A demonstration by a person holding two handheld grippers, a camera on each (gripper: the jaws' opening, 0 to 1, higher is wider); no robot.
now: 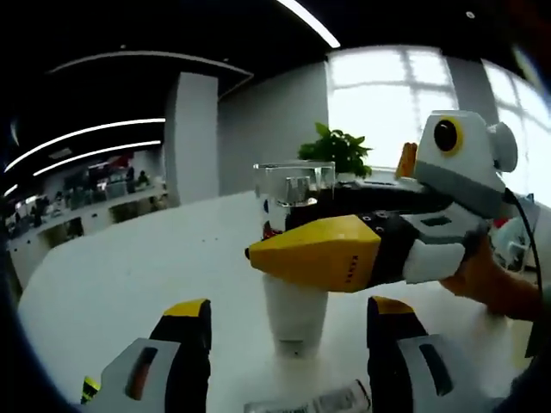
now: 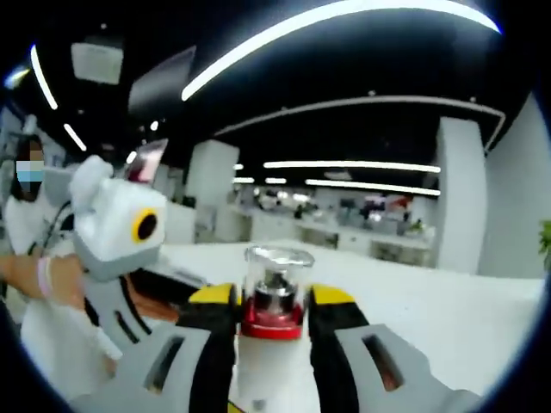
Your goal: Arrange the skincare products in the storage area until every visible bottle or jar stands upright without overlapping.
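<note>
In the right gripper view, nearest the lens, a white pump bottle (image 2: 269,344) with a red collar and a clear cap is clamped between the jaws of the right gripper (image 2: 271,331). It is held upright on the white table (image 2: 448,318). In the left gripper view the same bottle (image 1: 294,310) is seen standing, with the right gripper (image 1: 327,254) across its upper part. The left gripper (image 1: 288,331) is held with jaws spread, nothing between them. A flat labelled item (image 1: 318,400), possibly a tube lying down, is seen at the lower edge. The task is judged part done: one bottle stands, and that item is left.
</note>
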